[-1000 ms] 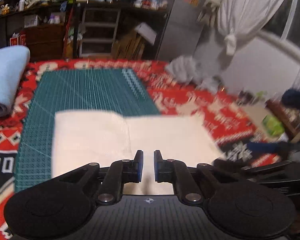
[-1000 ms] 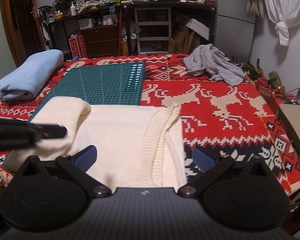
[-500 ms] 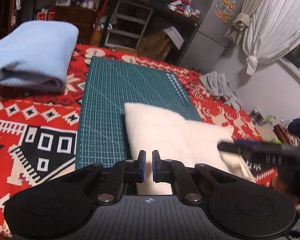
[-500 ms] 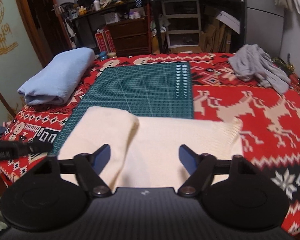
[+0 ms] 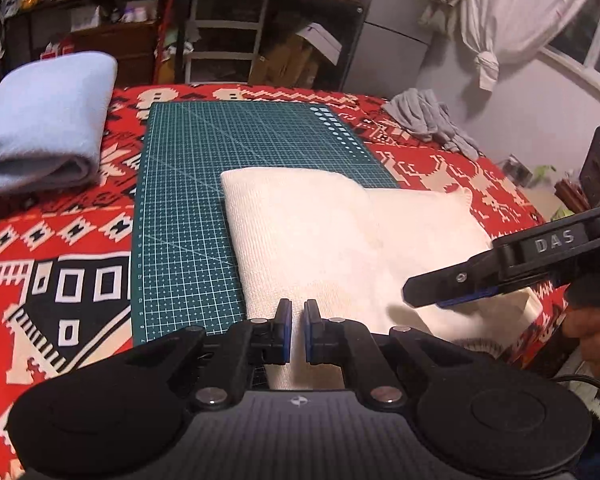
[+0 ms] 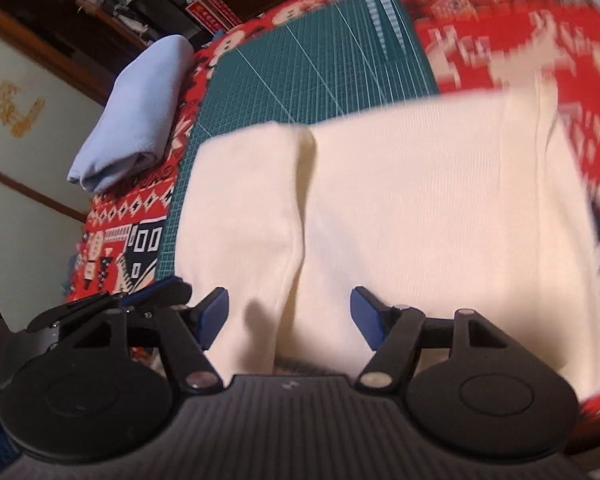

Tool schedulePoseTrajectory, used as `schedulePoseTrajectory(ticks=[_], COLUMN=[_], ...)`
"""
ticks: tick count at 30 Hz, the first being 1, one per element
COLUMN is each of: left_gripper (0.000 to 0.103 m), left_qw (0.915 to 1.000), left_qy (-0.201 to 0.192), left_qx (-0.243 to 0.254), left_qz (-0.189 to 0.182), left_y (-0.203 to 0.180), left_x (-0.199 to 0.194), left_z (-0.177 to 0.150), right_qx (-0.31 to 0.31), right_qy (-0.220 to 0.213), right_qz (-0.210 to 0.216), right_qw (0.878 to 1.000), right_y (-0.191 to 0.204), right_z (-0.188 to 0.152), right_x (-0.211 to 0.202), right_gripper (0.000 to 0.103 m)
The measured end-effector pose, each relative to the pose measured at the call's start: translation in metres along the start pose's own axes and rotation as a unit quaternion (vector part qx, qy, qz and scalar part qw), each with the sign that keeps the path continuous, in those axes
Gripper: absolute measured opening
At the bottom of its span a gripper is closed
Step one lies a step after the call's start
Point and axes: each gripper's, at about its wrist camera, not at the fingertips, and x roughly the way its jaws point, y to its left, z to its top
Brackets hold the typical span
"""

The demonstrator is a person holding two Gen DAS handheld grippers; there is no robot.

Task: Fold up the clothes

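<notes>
The right gripper (image 6: 288,316) now has narrower jaws than a second ago and sits lower and rolled over the cream sweater (image 6: 420,200), which fills its view. The left gripper (image 5: 296,328), jaws closed, has swung back to face the sweater's near edge.

Dim room, warm indoor light; cluttered dark wooden shelves (image 5: 112,8) along far wall; white drawer unit (image 5: 224,36) under dark desk; cardboard boxes (image 5: 300,60) beside it; grey cabinet (image 5: 392,32) with stickers; white knotted curtain (image 5: 512,12) at window (image 5: 584,36), right; wood-framed wall panel (image 6: 24,92), left.
</notes>
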Motion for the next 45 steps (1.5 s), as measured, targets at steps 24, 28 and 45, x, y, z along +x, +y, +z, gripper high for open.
schedulePoseTrajectory(ticks=[24, 28, 45], left_gripper=[0.006, 0.006, 0.041], left_qw=[0.9983, 0.9983, 0.9988], left_qy=[0.012, 0.029, 0.017], left_qx=[-0.008, 0.001, 0.041], left_qz=[-0.056, -0.051, -0.019], left_y=[-0.004, -0.011, -0.004], left_x=[-0.01, 0.005, -0.052], left_z=[0.0, -0.004, -0.031], right_qx=[0.09, 0.062, 0.068], right_qy=[-0.041, -0.032, -0.037], right_qz=[0.082, 0.029, 0.02], right_qw=[0.992, 0.997, 0.997], right_y=[-0.007, -0.014, -0.016], right_z=[-0.02, -0.023, -0.023], right_x=[-0.014, -0.012, -0.014], right_gripper=[0.006, 0.006, 0.02])
